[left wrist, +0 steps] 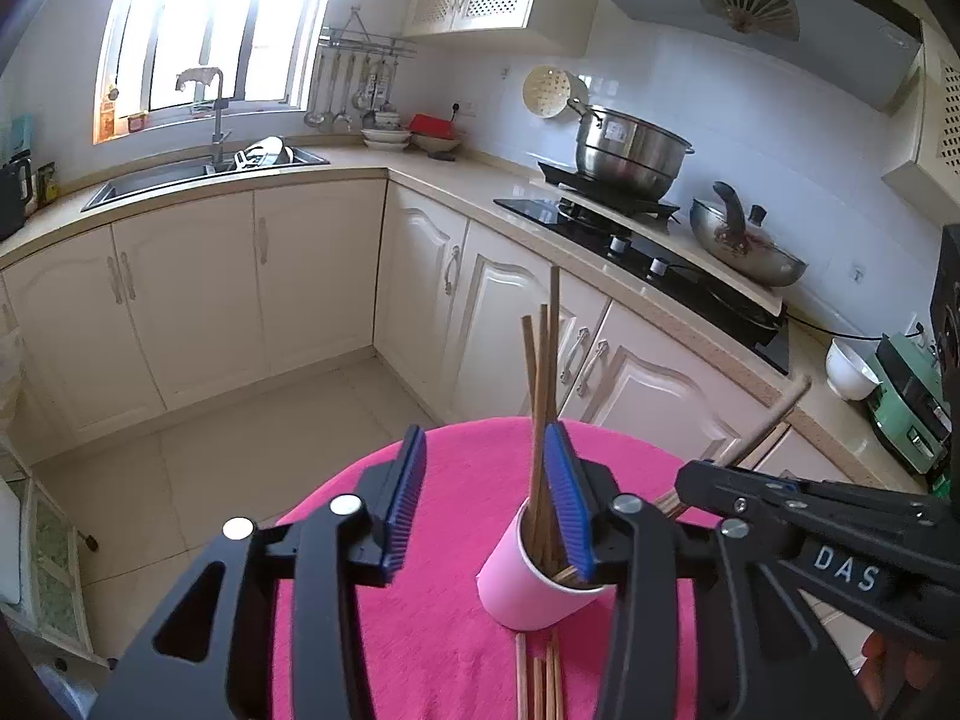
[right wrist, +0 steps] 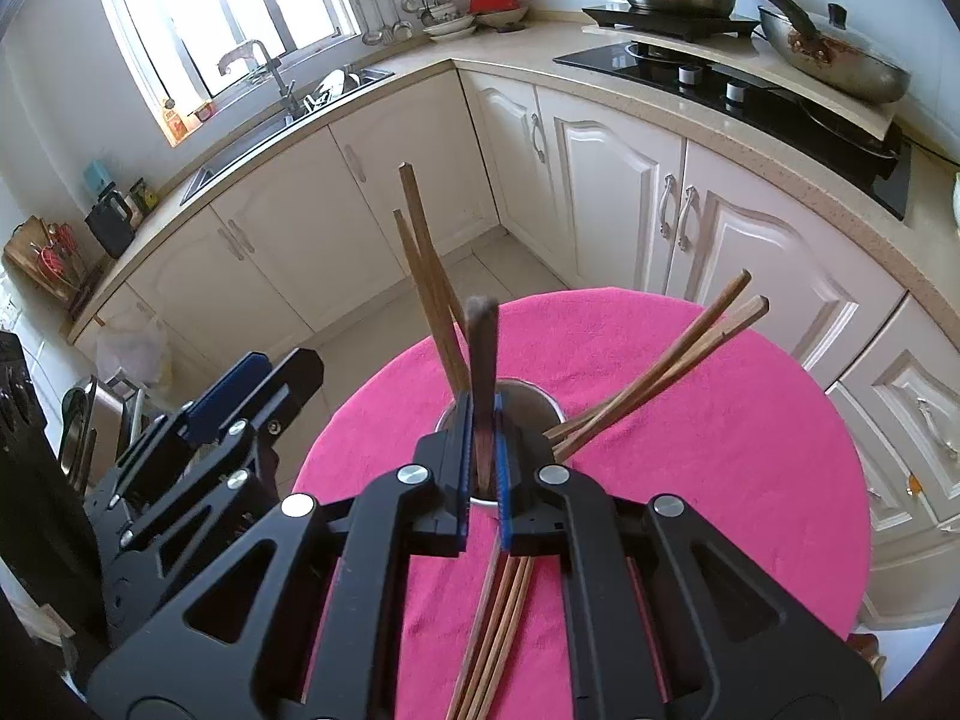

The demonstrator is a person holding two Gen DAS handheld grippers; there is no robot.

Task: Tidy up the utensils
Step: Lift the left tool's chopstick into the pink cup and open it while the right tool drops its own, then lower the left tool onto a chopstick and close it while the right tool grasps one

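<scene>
A pink cup [left wrist: 528,588] stands on the round pink table [left wrist: 444,600] and holds several wooden chopsticks [left wrist: 543,396]. My left gripper [left wrist: 489,501] is open and empty, just left of and above the cup; its right finger overlaps the cup's rim. My right gripper [right wrist: 482,462] is shut on a dark chopstick [right wrist: 482,360], held upright over the cup's mouth [right wrist: 528,405]. Chopsticks in the cup lean left [right wrist: 429,282] and right [right wrist: 666,360]. Several loose chopsticks [right wrist: 498,624] lie on the cloth below the right gripper; they also show in the left wrist view [left wrist: 540,684].
Cream kitchen cabinets [left wrist: 300,276] and a counter run behind the table. A sink [left wrist: 180,174] sits at the back left, a stove with a steel pot [left wrist: 630,150] and a wok [left wrist: 744,240] at the right. A white bowl [left wrist: 849,369] stands near the table.
</scene>
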